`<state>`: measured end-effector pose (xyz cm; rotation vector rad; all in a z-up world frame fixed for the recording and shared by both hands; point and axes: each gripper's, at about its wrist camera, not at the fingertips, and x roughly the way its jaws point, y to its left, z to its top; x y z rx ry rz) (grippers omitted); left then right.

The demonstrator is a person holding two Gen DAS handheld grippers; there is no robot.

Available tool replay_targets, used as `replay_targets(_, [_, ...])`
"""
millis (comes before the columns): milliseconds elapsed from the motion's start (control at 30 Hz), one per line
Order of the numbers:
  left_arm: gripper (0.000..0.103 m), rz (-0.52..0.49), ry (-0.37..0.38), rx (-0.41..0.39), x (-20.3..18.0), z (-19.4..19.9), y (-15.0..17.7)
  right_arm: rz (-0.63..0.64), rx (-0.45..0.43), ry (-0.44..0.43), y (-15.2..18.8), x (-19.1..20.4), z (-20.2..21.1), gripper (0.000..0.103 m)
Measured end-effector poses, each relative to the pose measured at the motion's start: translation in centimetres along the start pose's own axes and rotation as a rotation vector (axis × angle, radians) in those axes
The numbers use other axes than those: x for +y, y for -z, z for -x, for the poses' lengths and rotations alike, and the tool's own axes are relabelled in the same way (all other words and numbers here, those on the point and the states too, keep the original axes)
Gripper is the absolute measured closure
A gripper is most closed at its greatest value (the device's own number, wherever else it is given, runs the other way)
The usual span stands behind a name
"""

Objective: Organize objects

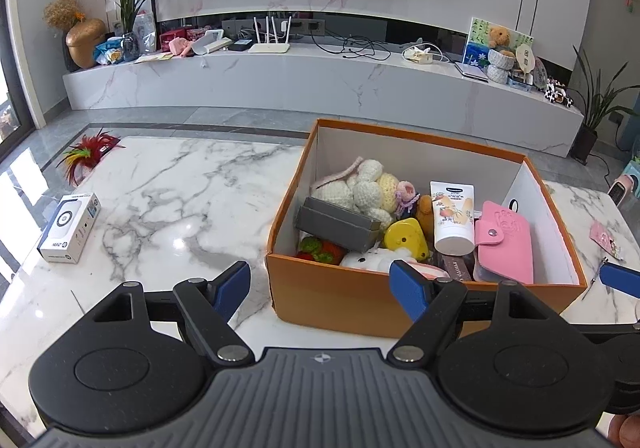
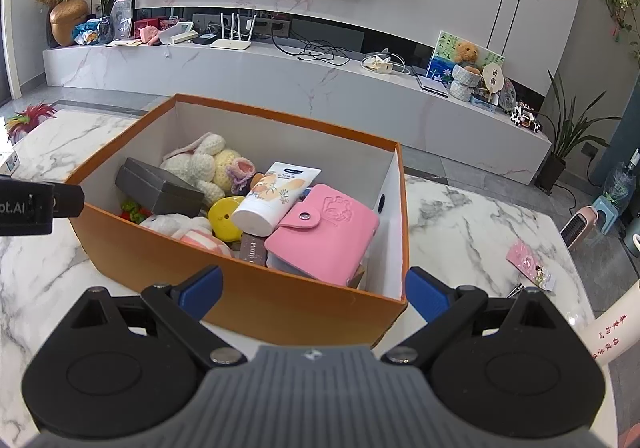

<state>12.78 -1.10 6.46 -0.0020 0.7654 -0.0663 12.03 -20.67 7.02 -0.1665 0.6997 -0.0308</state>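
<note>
Both tongs hang spread apart and hold nothing, low at the near side of the orange box [image 1: 340, 296]. Left tongs [image 1: 320, 280] sit by the box's near left corner; right tongs [image 2: 314, 288] face its near wall toward the right corner. Far left on the marble desk [image 1: 180, 200] lie a red feather ornament [image 1: 90, 152] and, nearer, a white HP carton [image 1: 68, 228], well apart from the box. Inside the box, from left: a strawberry toy [image 1: 320, 250], a grey case [image 1: 338, 224] leaning on a crocheted doll [image 1: 370, 184], a yellow piece [image 1: 406, 238], a white lotion tube [image 1: 454, 216], then a pink snap wallet [image 1: 504, 242]. Right of the box, a pink card [image 2: 530, 264] lies on the desk.
</note>
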Motion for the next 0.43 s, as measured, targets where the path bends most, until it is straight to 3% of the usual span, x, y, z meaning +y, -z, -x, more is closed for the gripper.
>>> replay_targets(433, [0.010,-0.014,0.003,-0.030,-0.25,0.28,0.09,0.025,0.004,0.001,0.13,0.32,0.01,0.005])
